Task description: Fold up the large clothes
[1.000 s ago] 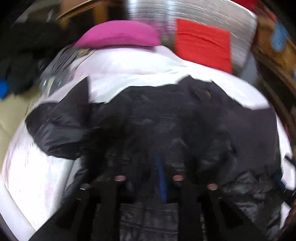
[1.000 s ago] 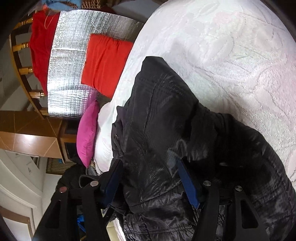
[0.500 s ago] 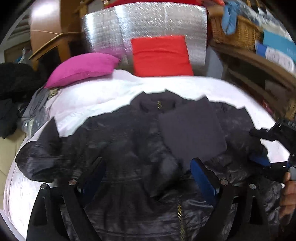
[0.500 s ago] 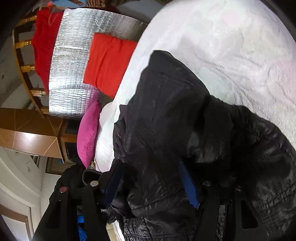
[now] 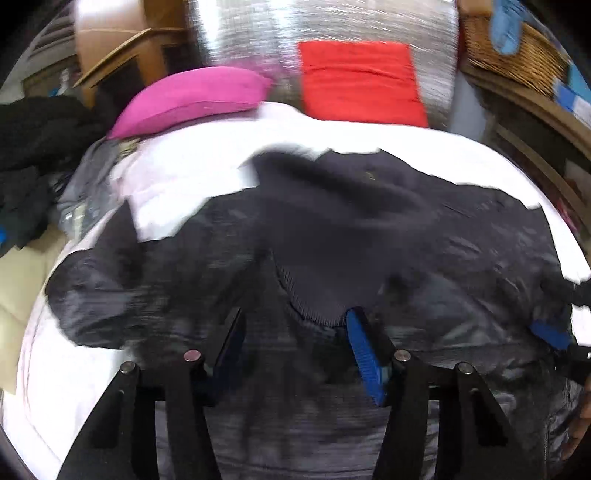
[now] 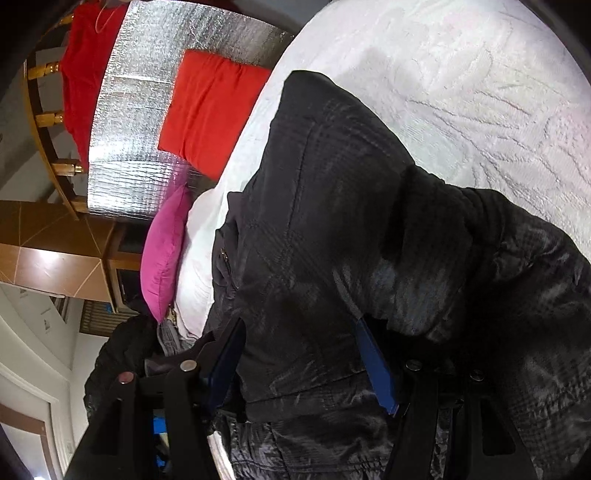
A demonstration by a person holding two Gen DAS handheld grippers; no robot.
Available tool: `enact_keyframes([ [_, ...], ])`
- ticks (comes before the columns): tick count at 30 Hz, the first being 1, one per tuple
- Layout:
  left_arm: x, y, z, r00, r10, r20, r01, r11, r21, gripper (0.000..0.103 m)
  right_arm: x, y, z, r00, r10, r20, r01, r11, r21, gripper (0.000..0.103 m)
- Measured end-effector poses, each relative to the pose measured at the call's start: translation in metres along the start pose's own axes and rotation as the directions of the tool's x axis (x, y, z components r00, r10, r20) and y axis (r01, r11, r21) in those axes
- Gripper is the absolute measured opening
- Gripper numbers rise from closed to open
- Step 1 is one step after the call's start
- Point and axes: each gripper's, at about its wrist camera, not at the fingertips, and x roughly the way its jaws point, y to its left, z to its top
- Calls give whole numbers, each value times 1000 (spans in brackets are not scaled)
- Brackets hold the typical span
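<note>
A large black puffer jacket [image 5: 369, 236] lies spread on a white bed [image 5: 192, 173], its collar toward the pillows. My left gripper [image 5: 295, 332] hovers low over the jacket's middle with its jaws wide apart and nothing between them; a ribbed cuff [image 5: 314, 295] lies just beyond. The view is blurred. My right gripper [image 6: 299, 354] is open, its blue pads on either side of a raised fold of the jacket [image 6: 332, 229] at its right side. The right gripper also shows at the left wrist view's right edge [image 5: 554, 332].
A pink pillow [image 5: 192, 99] and a red pillow [image 5: 362, 81] lean on a silver foil board [image 5: 332, 26] at the bed's head. Dark clothes [image 5: 29, 147] are piled at the left. A wicker basket [image 5: 517, 55] stands on shelves at the right.
My left gripper opened from shut, let go of the jacket, rose, and has dropped back toward its middle. The jacket's right sleeve now lies across the body. My right gripper has barely moved.
</note>
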Motion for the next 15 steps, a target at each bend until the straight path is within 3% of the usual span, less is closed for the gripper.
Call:
enact_keyframes([
  [10, -20, 93, 8, 998, 68, 13, -64, 980, -186, 58, 5, 6, -10, 998, -48, 47, 53, 991, -121, 65],
  [12, -25, 105, 11, 997, 71, 26, -65, 977, -204, 59, 7, 14, -15, 994, -88, 61, 98, 976, -194, 65],
  [15, -29, 115, 10, 993, 112, 38, -103, 976, -189, 69, 11, 34, -25, 976, -202, 83, 217, 930, -297, 65],
])
